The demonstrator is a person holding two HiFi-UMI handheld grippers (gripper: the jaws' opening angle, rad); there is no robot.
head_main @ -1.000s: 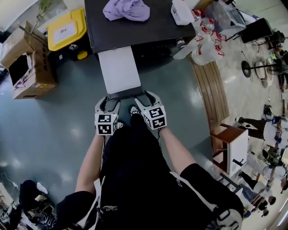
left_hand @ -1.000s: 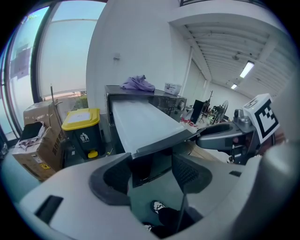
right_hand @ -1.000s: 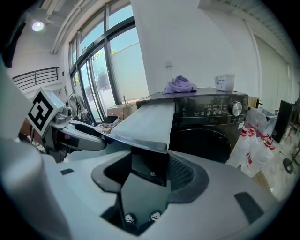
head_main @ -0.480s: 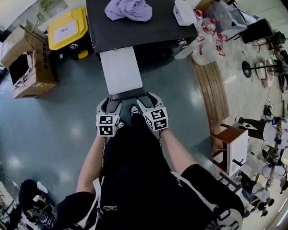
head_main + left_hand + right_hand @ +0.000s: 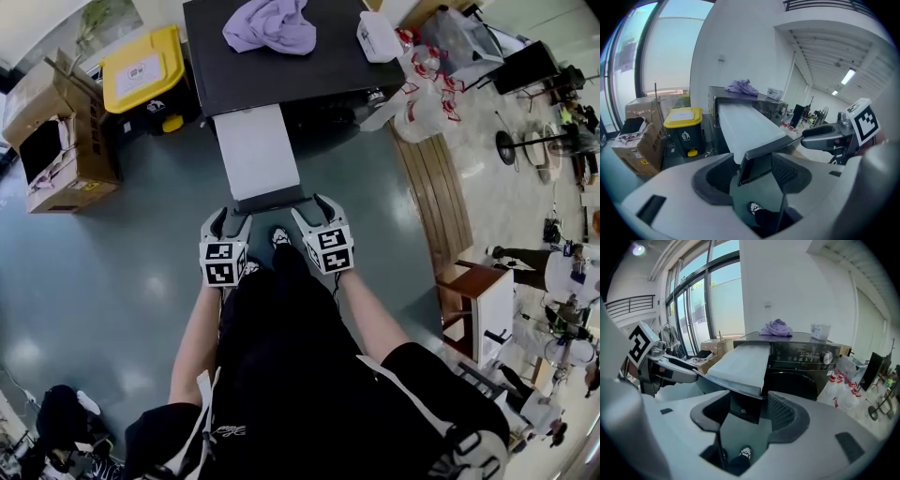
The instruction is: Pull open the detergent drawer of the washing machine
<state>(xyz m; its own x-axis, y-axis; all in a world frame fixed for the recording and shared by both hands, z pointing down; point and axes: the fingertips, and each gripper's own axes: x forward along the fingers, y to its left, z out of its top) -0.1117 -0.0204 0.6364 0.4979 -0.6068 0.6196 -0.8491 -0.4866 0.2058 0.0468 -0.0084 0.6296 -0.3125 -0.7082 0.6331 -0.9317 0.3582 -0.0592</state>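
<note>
The dark washing machine [image 5: 281,66] stands at the top of the head view. Its long white detergent drawer [image 5: 255,150] reaches far out toward me and ends in a dark front panel [image 5: 272,200]. My left gripper [image 5: 229,217] sits at the panel's left corner and my right gripper [image 5: 313,204] at its right corner. In the left gripper view the panel [image 5: 757,166] lies between the wide jaws of the left gripper [image 5: 754,176]. In the right gripper view the panel [image 5: 746,408] lies between the jaws of the right gripper [image 5: 749,416], which have just been opening, with a gap at the right pad.
A purple cloth [image 5: 270,26] and a white container [image 5: 375,36] lie on the machine. A yellow-lidded bin [image 5: 141,64] and cardboard boxes [image 5: 56,131] stand to its left. Plastic bags [image 5: 422,89] and a wooden bench [image 5: 436,187] are on the right. My shoe [image 5: 278,236] shows below the drawer.
Both grippers stay at the drawer's front panel. The right gripper's jaws stand a little wider than before. The drawer stays pulled out.
</note>
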